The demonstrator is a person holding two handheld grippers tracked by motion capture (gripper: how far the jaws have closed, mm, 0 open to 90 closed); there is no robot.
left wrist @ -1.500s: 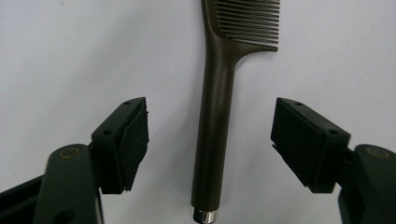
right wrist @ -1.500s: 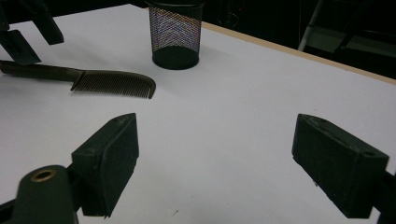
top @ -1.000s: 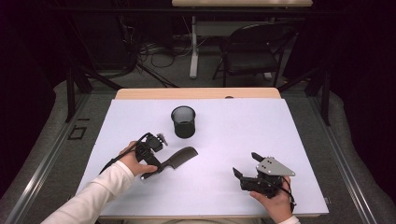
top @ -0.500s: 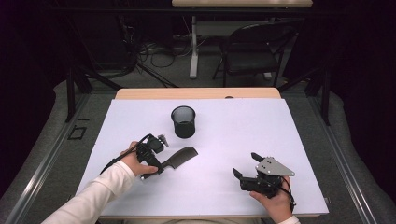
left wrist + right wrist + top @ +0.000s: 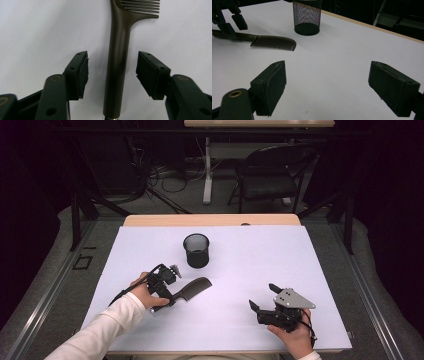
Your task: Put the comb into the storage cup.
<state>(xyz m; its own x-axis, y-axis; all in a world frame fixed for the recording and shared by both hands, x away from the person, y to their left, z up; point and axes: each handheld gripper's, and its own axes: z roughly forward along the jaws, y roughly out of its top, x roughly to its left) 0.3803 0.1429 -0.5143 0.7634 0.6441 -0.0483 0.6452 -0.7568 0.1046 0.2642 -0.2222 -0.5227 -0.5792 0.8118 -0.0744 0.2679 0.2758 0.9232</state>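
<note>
On the white table (image 5: 320, 270) we are seeing the dark brown plastic comb (image 5: 192, 287) lying flat, near the black mesh cup (image 5: 196, 250). The left gripper (image 5: 112, 75) is straddling the comb's handle, its jaws just closing without yet touching. The right gripper (image 5: 327, 87) is resting well apart, jaws spread and empty.

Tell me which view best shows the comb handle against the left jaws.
The left gripper view: the comb handle runs between the closing left gripper jaws, gaps visible on both sides. The high view shows the comb small, handle partly hidden. The right gripper view shows the comb side-on.
</note>
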